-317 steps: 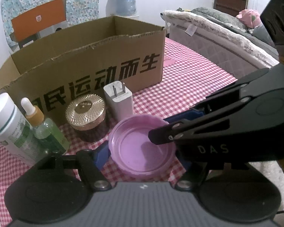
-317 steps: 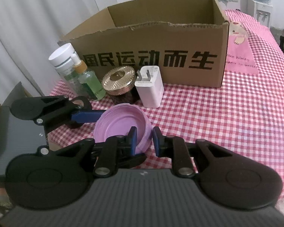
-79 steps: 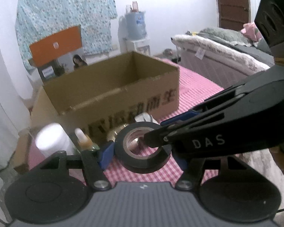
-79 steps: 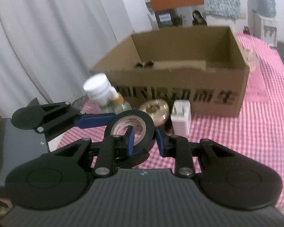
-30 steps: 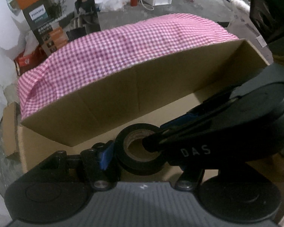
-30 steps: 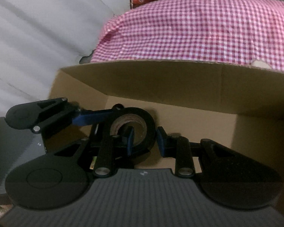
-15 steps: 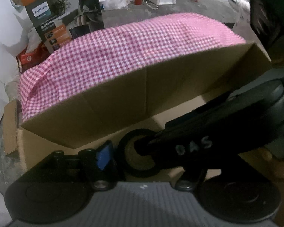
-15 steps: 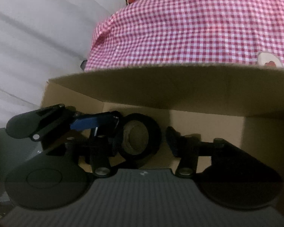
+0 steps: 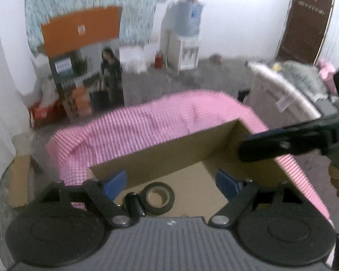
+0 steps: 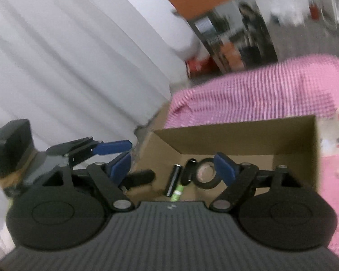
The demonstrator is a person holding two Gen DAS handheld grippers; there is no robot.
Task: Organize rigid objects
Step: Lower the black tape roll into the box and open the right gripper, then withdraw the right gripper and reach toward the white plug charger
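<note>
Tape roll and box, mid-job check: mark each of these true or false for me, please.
1. The black tape roll lies on the floor of the cardboard box. True.
2. The left gripper pinches the roll. False: its jaws are opening, nothing between them.
3. The right gripper carries the roll. False: its jaws are opening and empty.
4. A green-tipped battery lies in the box beside the roll. True.
5. The box stands on bare wood. False: on a pink checked cloth.

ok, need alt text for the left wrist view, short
A roll of black tape lies flat on the floor of an open cardboard box, free of the left tongs, whose blue-padded jaws are opening with nothing between them. A dark cylinder lies beside the roll. The box sits on a pink checked tablecloth; the right tongs reach in from the right.
</note>
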